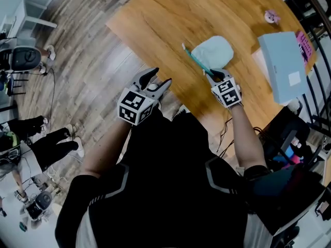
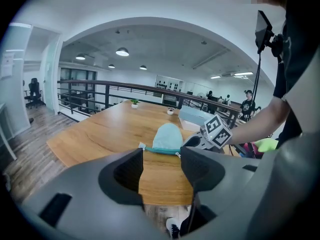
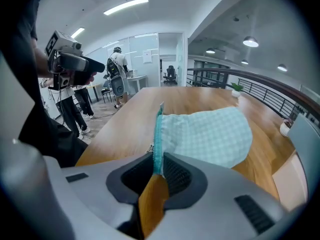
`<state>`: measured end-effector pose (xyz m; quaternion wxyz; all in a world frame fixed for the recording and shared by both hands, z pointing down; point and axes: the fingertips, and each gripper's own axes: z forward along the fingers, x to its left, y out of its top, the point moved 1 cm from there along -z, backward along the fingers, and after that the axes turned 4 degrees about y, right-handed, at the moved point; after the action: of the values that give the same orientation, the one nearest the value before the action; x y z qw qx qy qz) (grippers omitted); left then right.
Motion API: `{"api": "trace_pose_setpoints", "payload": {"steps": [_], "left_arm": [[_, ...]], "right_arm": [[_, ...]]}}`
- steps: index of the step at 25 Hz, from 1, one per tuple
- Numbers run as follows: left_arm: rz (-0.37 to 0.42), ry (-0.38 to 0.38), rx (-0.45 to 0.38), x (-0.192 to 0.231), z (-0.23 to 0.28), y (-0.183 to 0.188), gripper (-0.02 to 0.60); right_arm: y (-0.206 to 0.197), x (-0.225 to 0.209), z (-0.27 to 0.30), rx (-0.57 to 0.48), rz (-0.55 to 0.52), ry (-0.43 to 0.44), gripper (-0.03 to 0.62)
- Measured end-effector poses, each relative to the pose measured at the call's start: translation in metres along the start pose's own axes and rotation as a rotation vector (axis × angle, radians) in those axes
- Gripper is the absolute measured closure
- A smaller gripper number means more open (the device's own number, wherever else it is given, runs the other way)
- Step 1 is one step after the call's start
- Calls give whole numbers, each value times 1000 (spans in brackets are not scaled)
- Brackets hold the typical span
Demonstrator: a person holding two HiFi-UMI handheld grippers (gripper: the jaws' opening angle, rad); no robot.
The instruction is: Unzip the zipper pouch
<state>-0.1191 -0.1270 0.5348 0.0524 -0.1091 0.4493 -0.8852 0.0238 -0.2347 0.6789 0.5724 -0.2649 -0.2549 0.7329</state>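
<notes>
Pouch: a pale mint zipper pouch [image 1: 213, 50] lay flat on the wooden table [image 1: 165, 19], upper centre of the head view, with its teal zipper edge [image 1: 196, 61] on its left side.
Right gripper: the right gripper [image 1: 215, 75] had its jaws clenched on the near end of the zipper edge.
Left gripper: the left gripper [image 1: 159, 78] was released — jaws apart and empty — at the table's near edge, left of the pouch and apart from it.
Nearby: a pale blue box [image 1: 282, 66] lay just right of the pouch, not touching it; a small pink object [image 1: 271, 17] sat at upper right; a black railing [image 1: 315, 87] ran down the right edge.
</notes>
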Motion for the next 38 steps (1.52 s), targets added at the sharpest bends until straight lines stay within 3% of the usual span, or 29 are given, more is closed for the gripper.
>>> {"api": "trace_pose_setpoints", "payload": {"steps": [14, 23, 29, 35, 38], "left_arm": [[227, -248, -86, -4, 8, 62, 336], [437, -423, -188, -38, 10, 99, 357], [608, -520, -299, -68, -2, 128, 359], [655, -644, -341, -95, -8, 149, 370], [751, -658, -373, -104, -8, 153, 372]], "right_arm": [[85, 14, -77, -191, 218, -139, 528], [134, 35, -137, -325, 372, -203, 530], [158, 50, -176, -378, 442, -267, 530], [168, 59, -200, -398, 522, -313, 530], [172, 63, -206, -411, 567, -326, 530]]}}
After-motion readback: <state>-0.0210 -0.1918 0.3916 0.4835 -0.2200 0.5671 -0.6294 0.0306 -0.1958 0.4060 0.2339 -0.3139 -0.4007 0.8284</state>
